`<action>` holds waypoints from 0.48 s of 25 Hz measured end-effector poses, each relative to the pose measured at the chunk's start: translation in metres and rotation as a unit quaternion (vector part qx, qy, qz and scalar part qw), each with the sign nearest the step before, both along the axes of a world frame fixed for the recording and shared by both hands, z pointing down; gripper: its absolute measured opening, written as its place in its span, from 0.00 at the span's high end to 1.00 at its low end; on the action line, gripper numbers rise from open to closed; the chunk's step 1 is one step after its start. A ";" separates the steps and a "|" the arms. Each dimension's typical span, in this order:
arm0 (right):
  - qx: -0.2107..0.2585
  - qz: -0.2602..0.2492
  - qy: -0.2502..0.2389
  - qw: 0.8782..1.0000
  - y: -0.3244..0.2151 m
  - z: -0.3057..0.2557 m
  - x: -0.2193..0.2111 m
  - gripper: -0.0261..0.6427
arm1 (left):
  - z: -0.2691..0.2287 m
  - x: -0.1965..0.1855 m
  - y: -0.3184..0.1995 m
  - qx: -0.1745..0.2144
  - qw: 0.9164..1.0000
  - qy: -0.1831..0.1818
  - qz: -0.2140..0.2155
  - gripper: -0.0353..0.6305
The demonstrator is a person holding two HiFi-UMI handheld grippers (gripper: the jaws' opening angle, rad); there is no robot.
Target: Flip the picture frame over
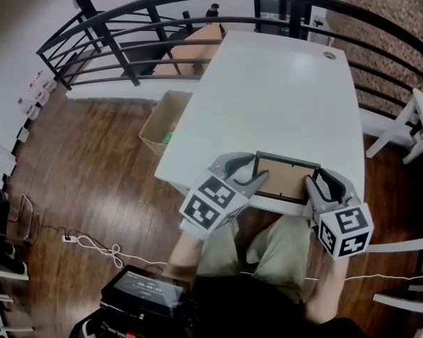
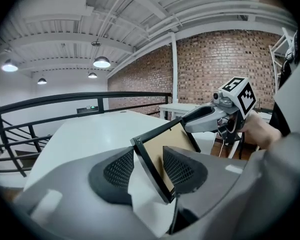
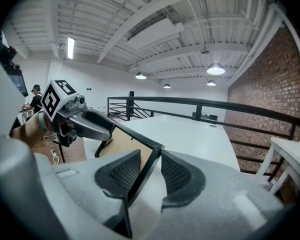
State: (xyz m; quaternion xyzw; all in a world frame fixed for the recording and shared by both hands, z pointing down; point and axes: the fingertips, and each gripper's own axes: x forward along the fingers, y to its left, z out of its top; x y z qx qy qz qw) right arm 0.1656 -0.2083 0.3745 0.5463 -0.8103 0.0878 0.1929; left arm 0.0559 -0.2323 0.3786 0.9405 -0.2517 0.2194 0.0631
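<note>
A black picture frame (image 1: 285, 177) with a brown back is held tilted above the near edge of the white table (image 1: 268, 97). My left gripper (image 1: 257, 178) is shut on its left side, my right gripper (image 1: 314, 185) on its right side. In the left gripper view the frame (image 2: 176, 138) stands on edge between the left gripper (image 2: 147, 171) pads, brown back to the right, with the right gripper (image 2: 210, 119) at its far end. In the right gripper view the frame (image 3: 124, 140) runs between the right gripper (image 3: 150, 176) pads, and the left gripper (image 3: 90, 124) clamps its far end.
An open cardboard box (image 1: 162, 122) sits on the wood floor left of the table. A black curved railing (image 1: 197, 5) rings the far side. A white chair (image 1: 409, 132) stands to the right. The person's knees (image 1: 268, 245) are below the table's edge.
</note>
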 end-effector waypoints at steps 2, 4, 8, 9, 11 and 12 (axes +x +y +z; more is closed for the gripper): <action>-0.005 0.001 -0.001 1.000 -0.005 0.005 0.002 0.79 | 0.005 0.003 -0.006 0.000 1.000 -0.003 0.001 0.67; -0.011 0.002 -0.001 1.000 -0.010 0.011 0.005 0.79 | 0.011 0.004 -0.013 0.004 1.000 -0.009 -0.003 0.67; -0.019 0.002 -0.012 1.000 -0.019 0.020 0.009 0.79 | 0.020 0.009 -0.023 -0.006 1.000 -0.014 -0.002 0.66; -0.021 0.002 -0.016 1.000 -0.021 0.021 0.010 0.79 | 0.021 0.011 -0.023 -0.015 1.000 -0.014 0.000 0.66; -0.025 0.001 -0.022 0.999 -0.025 0.021 0.012 0.79 | 0.021 0.012 -0.025 -0.027 0.999 -0.018 0.002 0.66; -0.027 0.001 -0.025 0.999 -0.026 0.022 0.013 0.79 | 0.022 0.013 -0.028 -0.026 0.999 -0.021 0.001 0.66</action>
